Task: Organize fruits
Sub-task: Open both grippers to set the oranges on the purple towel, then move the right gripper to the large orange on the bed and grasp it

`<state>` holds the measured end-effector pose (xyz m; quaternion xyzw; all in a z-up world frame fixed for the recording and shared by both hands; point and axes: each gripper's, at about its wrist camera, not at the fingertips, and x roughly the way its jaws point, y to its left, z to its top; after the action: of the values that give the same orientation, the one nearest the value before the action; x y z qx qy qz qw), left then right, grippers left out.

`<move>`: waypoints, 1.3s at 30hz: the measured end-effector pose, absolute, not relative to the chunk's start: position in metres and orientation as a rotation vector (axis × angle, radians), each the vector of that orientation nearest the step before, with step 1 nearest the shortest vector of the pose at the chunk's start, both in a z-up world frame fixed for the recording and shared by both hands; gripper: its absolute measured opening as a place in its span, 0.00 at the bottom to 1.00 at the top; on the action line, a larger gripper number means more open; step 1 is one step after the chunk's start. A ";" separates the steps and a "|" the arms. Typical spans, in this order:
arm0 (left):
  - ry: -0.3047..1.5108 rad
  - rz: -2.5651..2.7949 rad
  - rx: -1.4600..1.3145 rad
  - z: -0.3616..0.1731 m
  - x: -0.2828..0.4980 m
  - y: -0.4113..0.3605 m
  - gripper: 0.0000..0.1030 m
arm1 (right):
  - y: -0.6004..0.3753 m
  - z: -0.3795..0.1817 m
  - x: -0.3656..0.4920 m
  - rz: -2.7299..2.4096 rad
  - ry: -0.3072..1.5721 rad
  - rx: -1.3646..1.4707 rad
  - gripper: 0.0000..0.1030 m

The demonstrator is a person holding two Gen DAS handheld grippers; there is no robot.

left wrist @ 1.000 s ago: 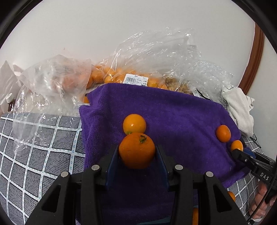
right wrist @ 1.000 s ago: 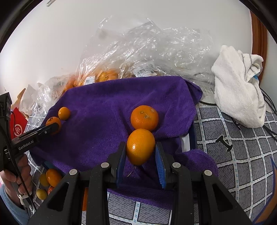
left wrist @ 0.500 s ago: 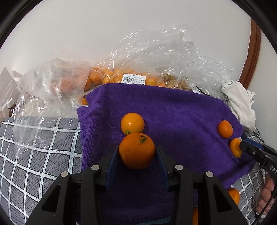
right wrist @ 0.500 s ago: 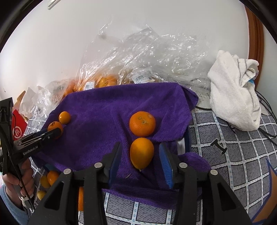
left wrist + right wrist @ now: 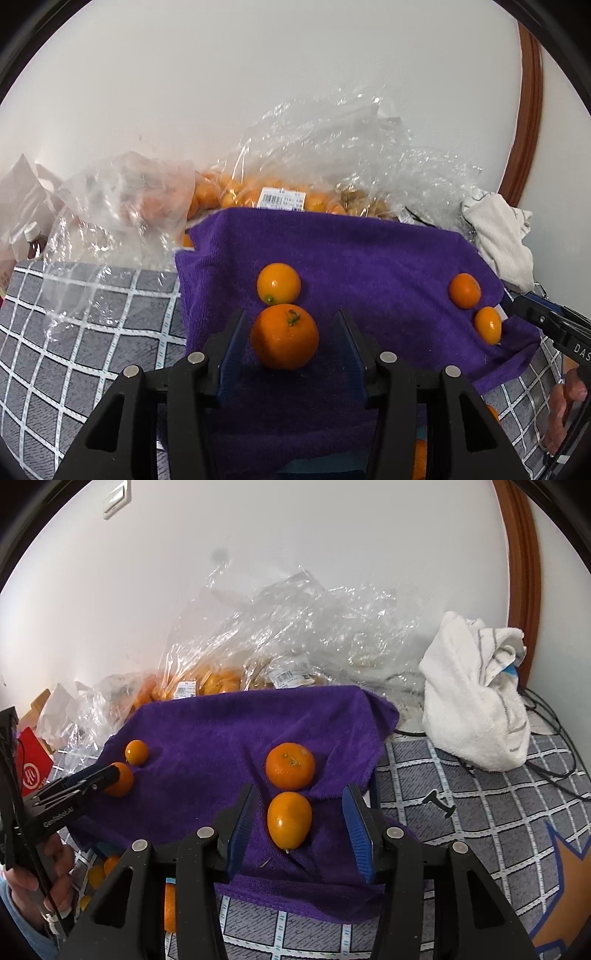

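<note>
A purple towel (image 5: 369,258) (image 5: 221,731) lies over a raised surface and carries several oranges. In the left wrist view my left gripper (image 5: 291,315) is opening; a stemmed orange (image 5: 284,341) rests on the towel between its jaws, with a gap on each side. A smaller orange (image 5: 279,283) sits just beyond it. In the right wrist view my right gripper (image 5: 301,790) stands open around an oval orange (image 5: 289,819) lying on the towel, untouched. A round mandarin (image 5: 290,765) lies just past it. Each gripper shows at the edge of the other's view.
Clear plastic bags (image 5: 280,192) holding more oranges pile up against the white wall behind the towel. A crumpled white cloth (image 5: 472,709) and dark cables lie to the right on the grey checked cover (image 5: 480,812). More small fruits (image 5: 107,867) show below the towel's near-left edge.
Both grippers let go of their oranges: the right jaws spread first and pulled back slightly, the left jaws parted last. Both fruits now rest on the towel.
</note>
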<state>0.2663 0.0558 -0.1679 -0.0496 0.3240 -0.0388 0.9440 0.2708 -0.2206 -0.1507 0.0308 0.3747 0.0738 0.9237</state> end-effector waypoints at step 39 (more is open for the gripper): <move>0.710 -0.127 -0.221 -0.179 0.158 0.116 0.44 | -0.144 -0.181 0.216 0.305 0.990 0.083 0.49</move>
<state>0.1575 0.1156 -0.1787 -0.1078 0.3465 -0.0622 0.9298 0.2164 -0.1440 -0.1813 0.0394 0.4732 0.1455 0.8680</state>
